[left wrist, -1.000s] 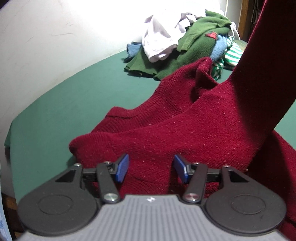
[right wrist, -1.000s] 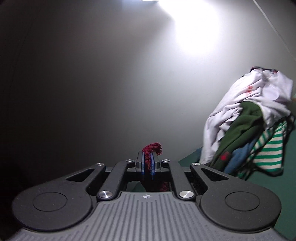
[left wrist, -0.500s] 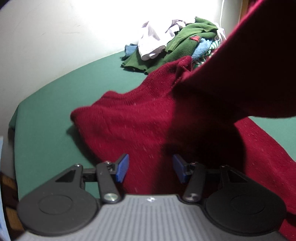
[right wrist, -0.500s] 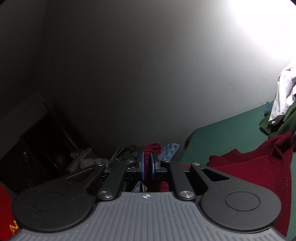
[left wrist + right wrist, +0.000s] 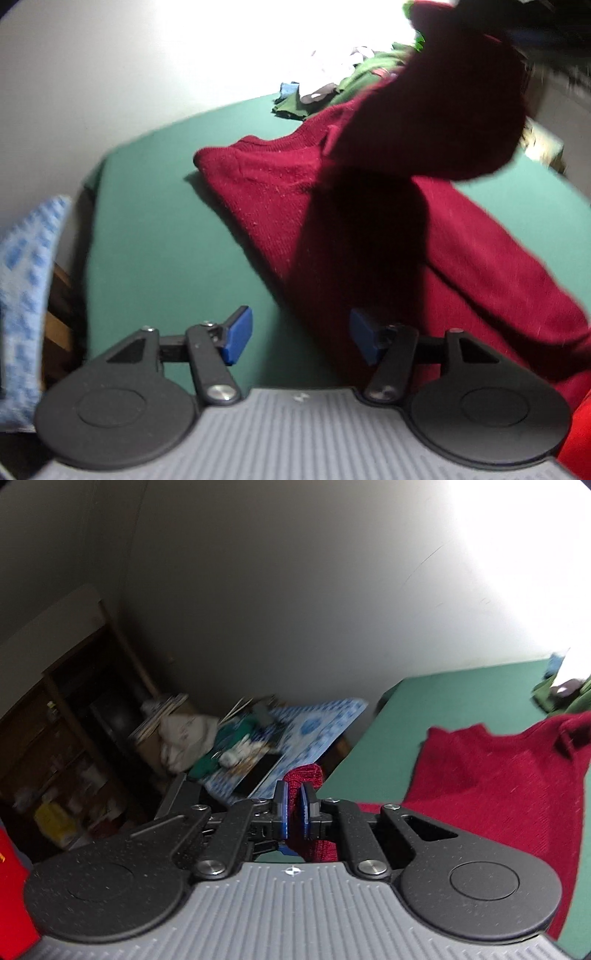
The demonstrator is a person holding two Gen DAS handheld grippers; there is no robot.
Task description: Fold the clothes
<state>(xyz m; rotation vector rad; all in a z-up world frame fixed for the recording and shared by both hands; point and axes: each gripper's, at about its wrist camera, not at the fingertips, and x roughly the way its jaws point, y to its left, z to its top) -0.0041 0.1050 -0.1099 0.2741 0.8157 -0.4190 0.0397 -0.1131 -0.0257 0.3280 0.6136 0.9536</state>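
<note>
A green bed (image 5: 155, 229) fills most of the left gripper's view, and a dark red sweater (image 5: 280, 199) lies spread across it. A second ago part of the sweater, seemingly a sleeve, rose steeply up and to the right; now that raised part (image 5: 443, 110) arcs low over the sweater's body, casting a dark shadow on it, and the camera has pulled back so that more bare green bed shows. This reads as the sleeve being carried across the body, a fold in progress, though the pictures do not settle how many folds remain. The left gripper (image 5: 295, 338) hovers at the sweater's near edge, its blue-padded jaws wide apart and holding nothing. The right gripper (image 5: 292, 808) has its jaws pressed close on a bunched piece of the red knit, which pokes out above them. Its view has swung from a bare wall to face the bed's left side. Only the left view shows the lifted sleeve from outside and the pile of clothes (image 5: 332, 88) at the far end of the bed. Only the right view shows the pinch itself, a cluttered side table with a blue patterned cloth (image 5: 310, 727) and dark wooden shelves (image 5: 55, 716).
</note>
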